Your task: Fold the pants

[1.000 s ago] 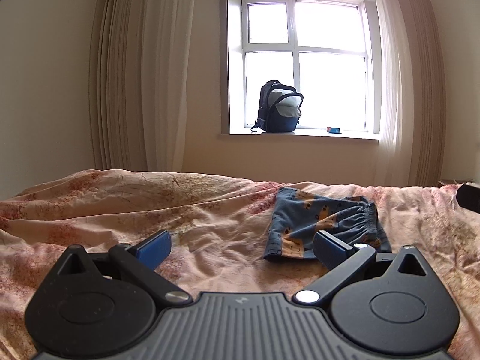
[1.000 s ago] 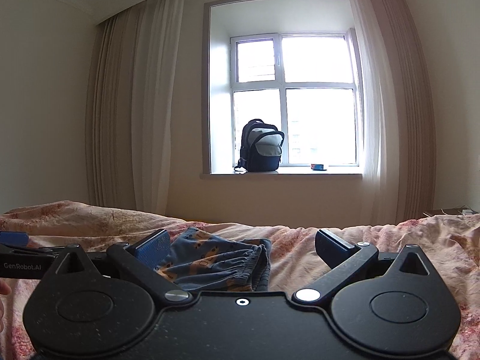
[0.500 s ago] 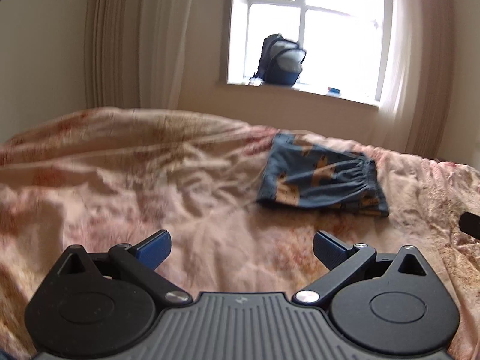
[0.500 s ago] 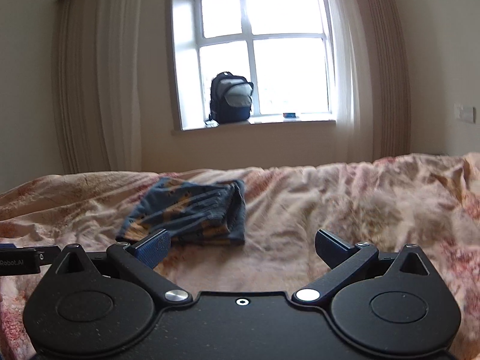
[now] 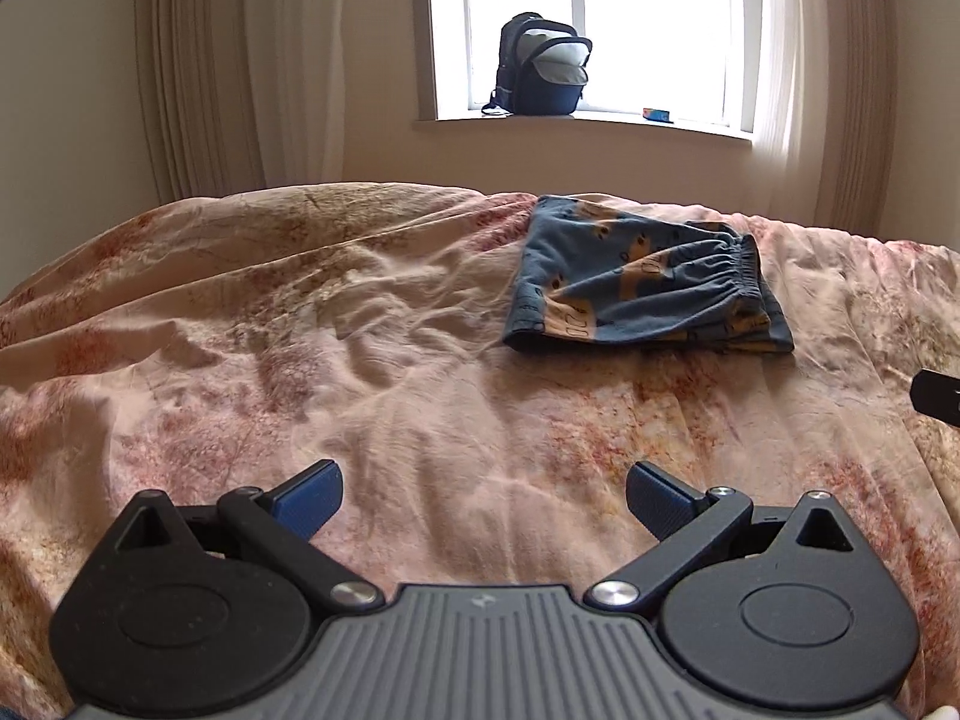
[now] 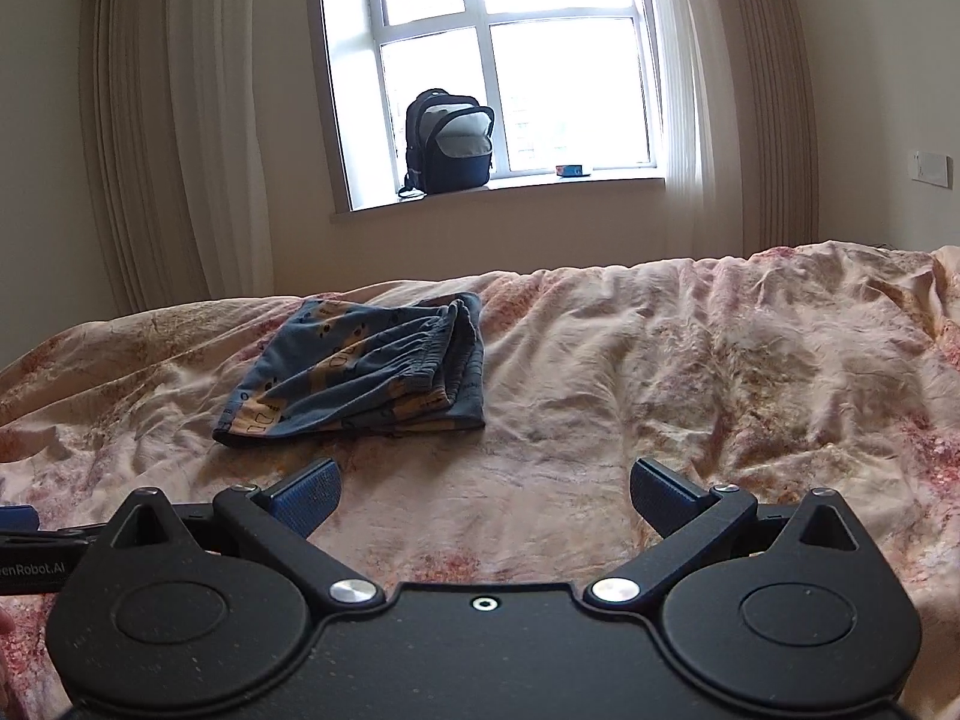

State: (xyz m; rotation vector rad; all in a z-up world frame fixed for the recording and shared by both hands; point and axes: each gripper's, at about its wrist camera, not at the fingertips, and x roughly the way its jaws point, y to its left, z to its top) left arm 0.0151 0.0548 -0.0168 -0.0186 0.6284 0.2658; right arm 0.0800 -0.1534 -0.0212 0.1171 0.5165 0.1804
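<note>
Blue pants with an orange print (image 5: 645, 282) lie folded into a compact stack on the bed, waistband to the right. In the left wrist view they sit ahead and to the right of my open, empty left gripper (image 5: 483, 501). In the right wrist view the pants (image 6: 366, 372) lie ahead and to the left of my open, empty right gripper (image 6: 483, 504). Neither gripper touches them. A black part of the right gripper (image 5: 936, 396) shows at the right edge of the left wrist view.
A wrinkled pink floral bedspread (image 5: 300, 330) covers the bed (image 6: 720, 372). A dark backpack (image 5: 540, 75) and a small blue item (image 5: 657, 115) rest on the windowsill beyond the bed. Beige curtains (image 6: 168, 138) hang on both sides of the window.
Both grippers have risen and pulled back from the pants, so the views now look down on the bed. The folded pants lie where they were. Both stay open.
</note>
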